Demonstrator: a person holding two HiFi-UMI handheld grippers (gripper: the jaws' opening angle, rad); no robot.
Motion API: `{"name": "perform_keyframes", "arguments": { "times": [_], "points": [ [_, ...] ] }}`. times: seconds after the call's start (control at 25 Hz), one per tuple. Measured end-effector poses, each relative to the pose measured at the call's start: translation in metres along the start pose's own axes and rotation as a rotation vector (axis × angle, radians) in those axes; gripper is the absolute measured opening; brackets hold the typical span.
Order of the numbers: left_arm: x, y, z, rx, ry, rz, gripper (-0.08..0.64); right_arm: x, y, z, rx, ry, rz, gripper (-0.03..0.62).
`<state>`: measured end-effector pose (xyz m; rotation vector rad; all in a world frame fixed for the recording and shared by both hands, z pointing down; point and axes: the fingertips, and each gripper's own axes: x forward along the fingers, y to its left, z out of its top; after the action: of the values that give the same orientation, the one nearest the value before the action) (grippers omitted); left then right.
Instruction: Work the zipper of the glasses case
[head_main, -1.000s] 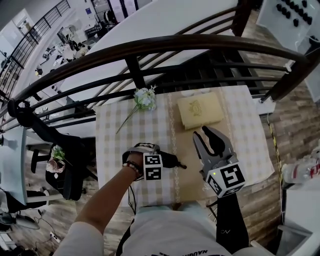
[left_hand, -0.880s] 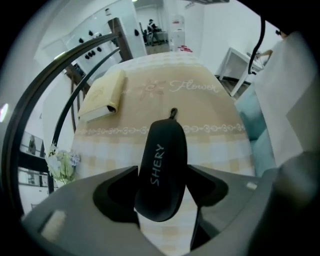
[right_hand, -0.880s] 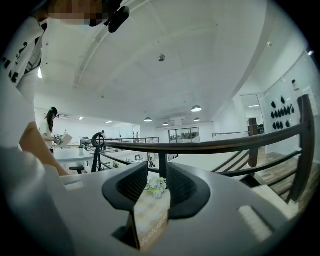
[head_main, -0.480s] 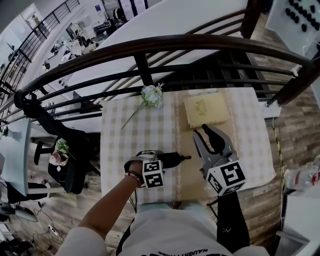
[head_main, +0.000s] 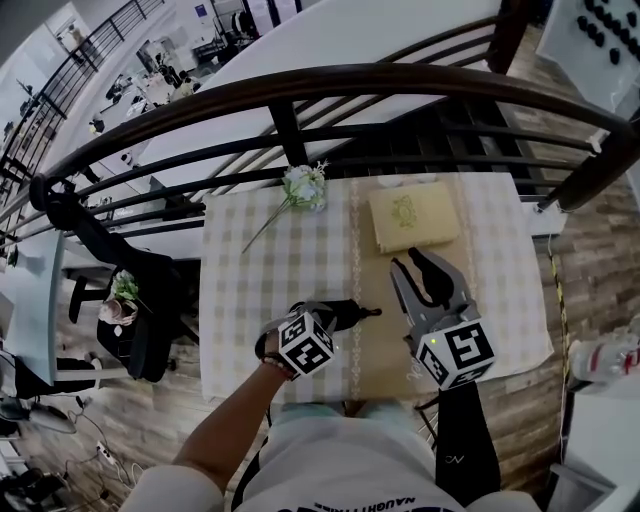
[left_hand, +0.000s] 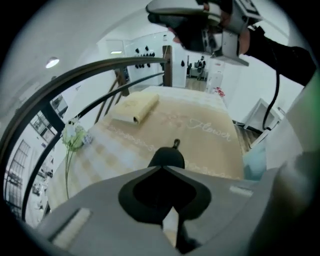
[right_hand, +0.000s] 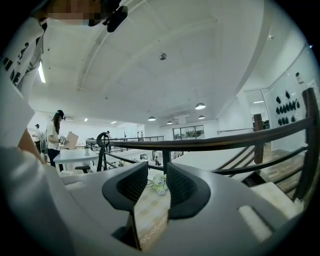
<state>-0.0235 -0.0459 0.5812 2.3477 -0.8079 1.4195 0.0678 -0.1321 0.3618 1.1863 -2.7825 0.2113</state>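
Observation:
The black glasses case (head_main: 340, 315) hangs just above the checked tablecloth (head_main: 250, 280), its zipper pull (head_main: 373, 313) sticking out to the right. My left gripper (head_main: 325, 320) is shut on the case's left end. In the left gripper view, the case (left_hand: 167, 159) bulges past the closed jaws with the pull (left_hand: 176, 144) at its far tip. My right gripper (head_main: 410, 262) hovers to the right of the case, apart from it, open and holding nothing. In the right gripper view, its jaws (right_hand: 157, 187) frame only the cloth and the railing.
A folded cream cloth (head_main: 412, 215) lies at the table's far right, and a flower sprig (head_main: 300, 188) lies at the far middle. A dark curved railing (head_main: 300, 100) runs behind the table. The table's near edge is close to the person's body.
My left gripper has rolled and lifted slightly with the case still in it, so its marker cube now faces a different way. The right gripper has stayed where it was.

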Motion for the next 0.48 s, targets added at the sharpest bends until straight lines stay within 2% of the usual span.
{"name": "perform_keyframes", "arguments": {
  "times": [0.08, 0.16, 0.24, 0.32, 0.4, 0.48],
  "points": [
    [0.007, 0.0, -0.011, -0.068, 0.038, -0.012, 0.011, 0.0, -0.002, -0.004, 0.003, 0.011, 0.003, 0.144],
    [0.008, 0.0, -0.012, -0.136, 0.027, -0.028, 0.011, 0.001, -0.005, -0.011, 0.005, 0.029, 0.016, 0.146],
    [0.007, 0.001, -0.012, -0.167, 0.013, -0.019, 0.011, 0.004, -0.004, -0.023, -0.009, 0.076, 0.069, 0.14],
    [0.007, 0.001, -0.012, -0.16, 0.007, 0.001, 0.011, 0.011, 0.003, -0.048, -0.064, 0.174, 0.171, 0.1],
    [0.008, 0.0, -0.012, -0.162, -0.002, 0.001, 0.011, 0.018, 0.014, -0.082, -0.147, 0.3, 0.288, 0.089],
    [0.008, 0.001, -0.013, -0.205, -0.022, -0.028, 0.011, 0.025, 0.027, -0.117, -0.255, 0.432, 0.414, 0.089]
  ]
}}
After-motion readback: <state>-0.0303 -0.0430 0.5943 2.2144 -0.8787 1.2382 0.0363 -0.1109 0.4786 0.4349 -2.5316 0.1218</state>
